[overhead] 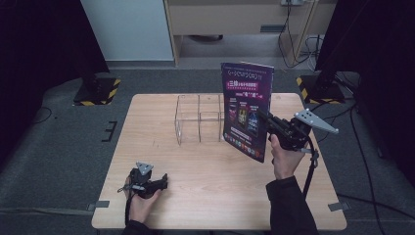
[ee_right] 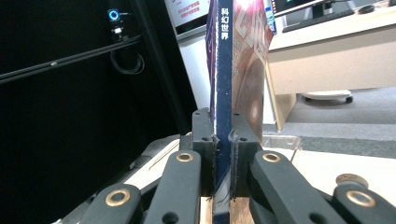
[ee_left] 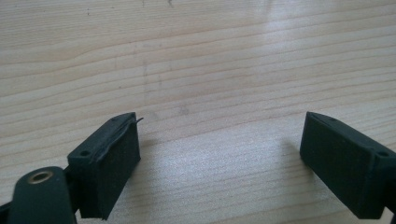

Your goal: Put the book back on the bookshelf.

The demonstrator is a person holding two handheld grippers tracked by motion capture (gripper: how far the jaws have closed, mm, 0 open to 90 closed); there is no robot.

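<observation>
Your right claw clamps the magazine upright beside the clear acrylic organizer; next, lower it into a slot. Left claw rests released.

A clear rack stands on the wooden counter, near its far edge; grey floor surrounds the counter.
</observation>
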